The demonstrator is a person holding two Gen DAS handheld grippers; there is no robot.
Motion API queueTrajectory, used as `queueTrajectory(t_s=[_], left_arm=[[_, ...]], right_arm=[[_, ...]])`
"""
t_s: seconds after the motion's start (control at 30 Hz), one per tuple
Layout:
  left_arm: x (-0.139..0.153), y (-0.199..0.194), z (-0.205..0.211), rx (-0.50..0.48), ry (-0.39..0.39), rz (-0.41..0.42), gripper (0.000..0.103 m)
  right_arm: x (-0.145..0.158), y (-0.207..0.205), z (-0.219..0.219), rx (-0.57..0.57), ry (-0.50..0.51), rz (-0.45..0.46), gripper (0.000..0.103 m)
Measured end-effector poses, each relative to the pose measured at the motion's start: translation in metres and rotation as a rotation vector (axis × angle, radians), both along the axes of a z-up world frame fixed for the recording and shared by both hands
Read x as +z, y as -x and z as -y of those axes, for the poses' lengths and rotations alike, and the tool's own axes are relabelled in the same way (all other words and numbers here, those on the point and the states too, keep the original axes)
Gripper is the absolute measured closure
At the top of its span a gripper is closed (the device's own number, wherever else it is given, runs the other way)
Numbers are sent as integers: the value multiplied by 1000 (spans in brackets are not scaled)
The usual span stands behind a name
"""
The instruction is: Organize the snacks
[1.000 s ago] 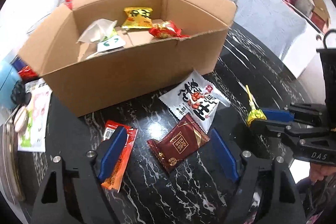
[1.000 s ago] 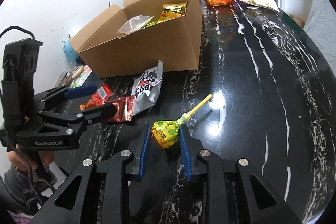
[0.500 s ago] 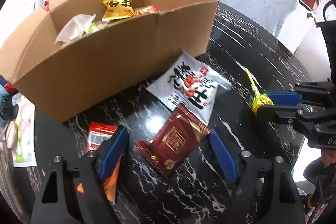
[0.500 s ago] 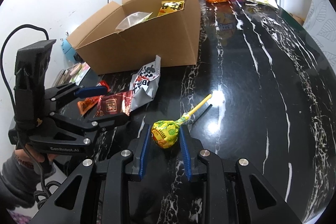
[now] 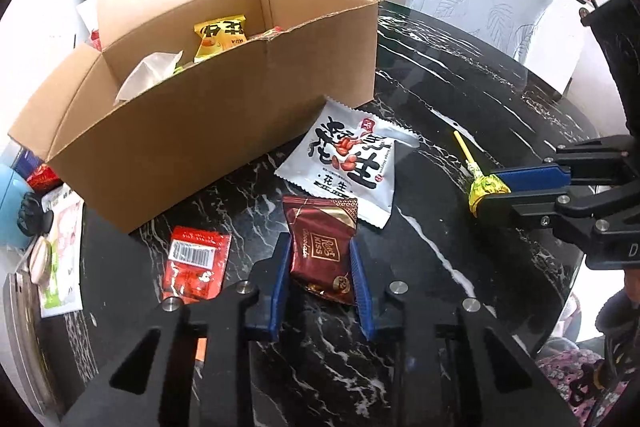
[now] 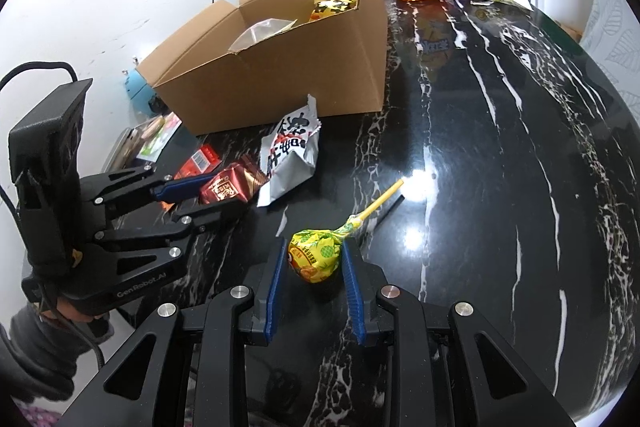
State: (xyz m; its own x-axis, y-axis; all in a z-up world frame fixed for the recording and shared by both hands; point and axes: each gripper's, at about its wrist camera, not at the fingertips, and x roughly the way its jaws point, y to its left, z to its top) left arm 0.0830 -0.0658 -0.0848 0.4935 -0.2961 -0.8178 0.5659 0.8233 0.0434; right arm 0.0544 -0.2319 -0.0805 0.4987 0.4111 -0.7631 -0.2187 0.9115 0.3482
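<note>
Nearest in the left wrist view, the left gripper (image 5: 322, 275) is pinching one dark red chocolate packet (image 5: 322, 251), lying on the black marble table (image 5: 440, 99). Only the right wrist view is showing the right gripper (image 6: 314, 267) squeezing one yellow lollipop (image 6: 316, 255). Farther off, one white peanut bag (image 5: 352, 163) and one open cardboard box (image 5: 208, 123) are sitting.
</note>
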Motion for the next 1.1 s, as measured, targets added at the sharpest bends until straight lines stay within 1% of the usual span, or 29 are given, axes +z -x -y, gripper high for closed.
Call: queueTrajectory(t_s=[0.27, 0.6, 0.73, 1.1], left_arm=[[13, 12, -7, 45, 63, -2, 75], [44, 21, -20, 97, 134, 31, 75], [60, 20, -23, 114, 179, 43, 75], [110, -5, -27, 155, 251, 143, 75]], right_arm=[[7, 8, -2, 3, 2, 15, 76], [24, 8, -13, 50, -2, 53, 76], [40, 3, -18, 81, -8, 85, 76], [92, -26, -29, 144, -11, 191, 76]])
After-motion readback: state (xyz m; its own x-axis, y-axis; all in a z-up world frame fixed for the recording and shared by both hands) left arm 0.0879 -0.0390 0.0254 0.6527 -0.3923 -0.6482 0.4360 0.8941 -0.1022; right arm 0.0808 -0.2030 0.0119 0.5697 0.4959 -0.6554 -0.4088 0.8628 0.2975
